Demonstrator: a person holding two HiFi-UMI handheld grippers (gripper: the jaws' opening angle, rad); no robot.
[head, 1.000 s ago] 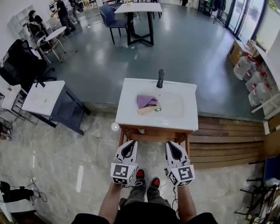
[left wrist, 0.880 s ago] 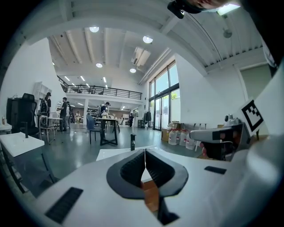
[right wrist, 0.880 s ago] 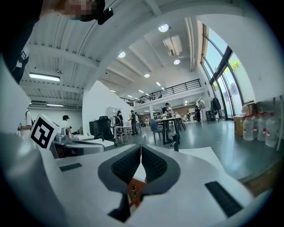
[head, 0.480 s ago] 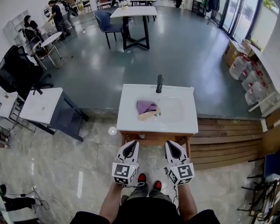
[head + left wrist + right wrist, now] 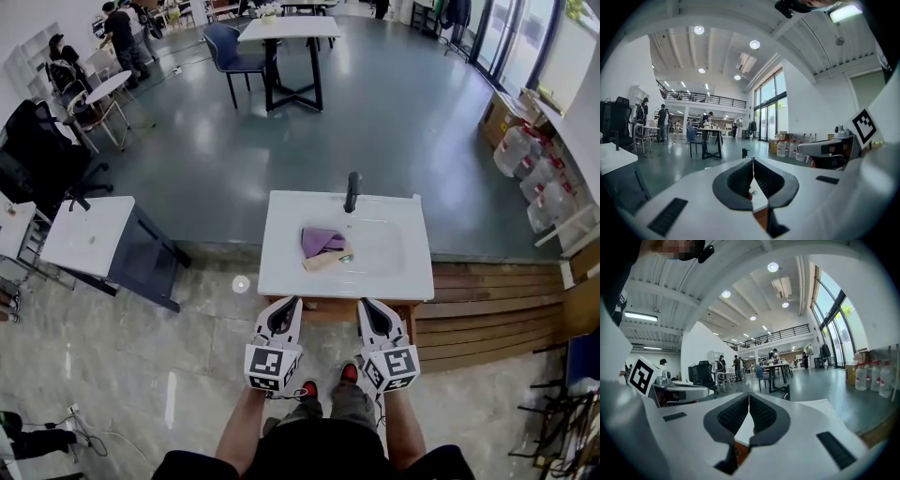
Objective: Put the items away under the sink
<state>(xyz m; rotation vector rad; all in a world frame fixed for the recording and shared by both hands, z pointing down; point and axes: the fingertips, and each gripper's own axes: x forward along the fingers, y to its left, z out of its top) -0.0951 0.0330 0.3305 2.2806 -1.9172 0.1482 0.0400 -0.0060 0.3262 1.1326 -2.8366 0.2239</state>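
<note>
Before the white sink [image 5: 281, 272], left gripper [image 5: 289, 303] and right gripper [image 5: 367, 304] hover closed, empty.

Nearest the sink [image 5: 281, 272]: left gripper [image 5: 285, 304] and right gripper [image 5: 367, 305], white shells, black ribbed pads [image 5: 739, 180], black-and-white marker cubes [image 5: 270, 368]. Person: dark top [image 5: 309, 461], grey-green trousers [image 5: 330, 412], red-and-black shoes [image 5: 303, 388].

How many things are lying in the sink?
2: a purple cloth in the left half of the sink, and a tan item against its near side. More may hide underneath.
</note>
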